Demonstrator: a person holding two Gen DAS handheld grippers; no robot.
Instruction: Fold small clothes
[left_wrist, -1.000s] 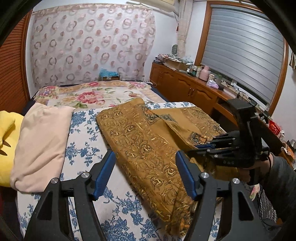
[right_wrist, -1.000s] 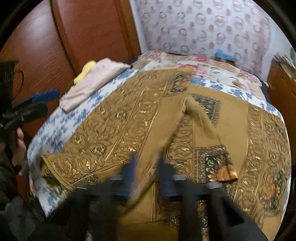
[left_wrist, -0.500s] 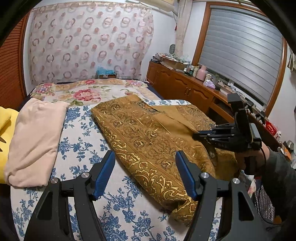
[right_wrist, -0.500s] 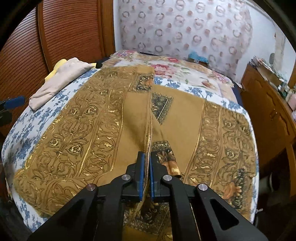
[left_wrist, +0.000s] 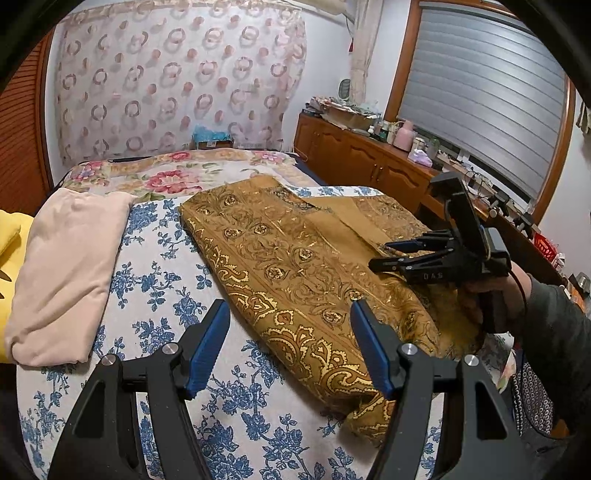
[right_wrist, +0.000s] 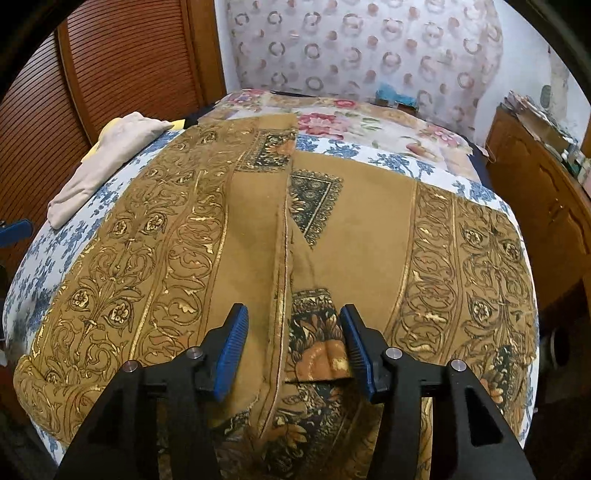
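Left gripper (left_wrist: 290, 345): angled down over the blue-flowered bedspread (left_wrist: 155, 258), blue pads spread wide, nothing between them, near the golden-brown patterned cloth (left_wrist: 295, 266); placed as half a second ago.

Golden-brown patterned cloth: spread flat across the bed, one flap folded toward the middle, folded edge running up the centre in the right wrist view.

Right gripper (right_wrist: 293, 341): pointed steeply down over the cloth's near end, held by a hand (left_wrist: 476, 299) in a dark sleeve. Jaws just opened from pinched tight on the folded edge; pads now apart, edge lying loose between them, untouched. Lettering on the gripper body unreadable.
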